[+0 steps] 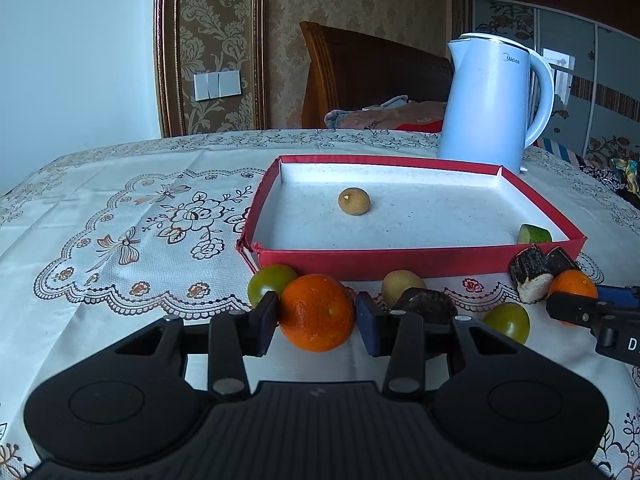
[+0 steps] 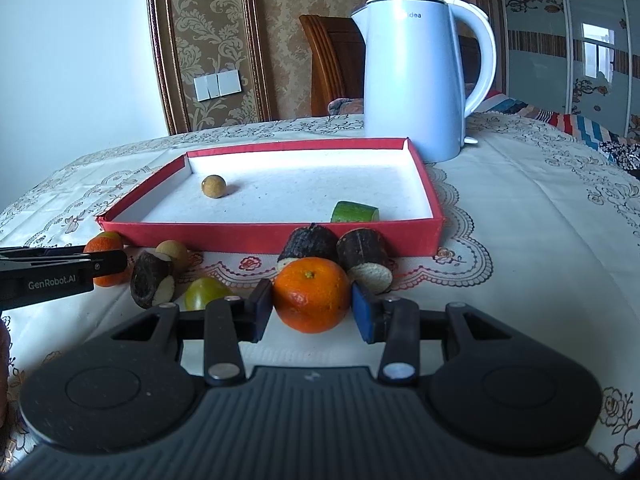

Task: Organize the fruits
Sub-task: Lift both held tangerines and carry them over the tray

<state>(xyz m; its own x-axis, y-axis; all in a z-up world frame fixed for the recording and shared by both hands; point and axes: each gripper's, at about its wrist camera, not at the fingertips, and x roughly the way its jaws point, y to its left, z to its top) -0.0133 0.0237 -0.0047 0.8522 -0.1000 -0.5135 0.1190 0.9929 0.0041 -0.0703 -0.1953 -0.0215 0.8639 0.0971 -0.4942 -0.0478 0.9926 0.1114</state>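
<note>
Left wrist view: bench (image 1: 120, 184) under a cream cloth with floral embroidery; patterned gold wallpaper, wall switches (image 1: 217, 85), a wooden headboard (image 1: 360, 76) and mirrored wardrobe doors (image 1: 568, 80) behind

Red tray (image 1: 400, 260), white inside, on the bench; holds a longan (image 1: 354, 200) toward its far left and a green cucumber piece (image 1: 534, 235) at its near right corner

White kettle (image 1: 492, 100) just behind the tray's far right corner

Loose items in front of the tray: green tomato (image 1: 269, 285), tan longan (image 1: 402, 286), dark sugarcane piece (image 1: 428, 304), second green tomato (image 1: 509, 321), two more sugarcane pieces (image 1: 530, 274)

Left claw (image 1: 318, 322): angled down over the bench, pads pressed on either side of an orange (image 1: 318, 312) that rests on the cloth beside the first green tomato

Right claw (image 2: 313, 310): angled down likewise, pads pinching a second orange (image 2: 312, 294), also on the cloth, just in front of the two sugarcane pieces; its tip shows at the left view's right edge
</note>
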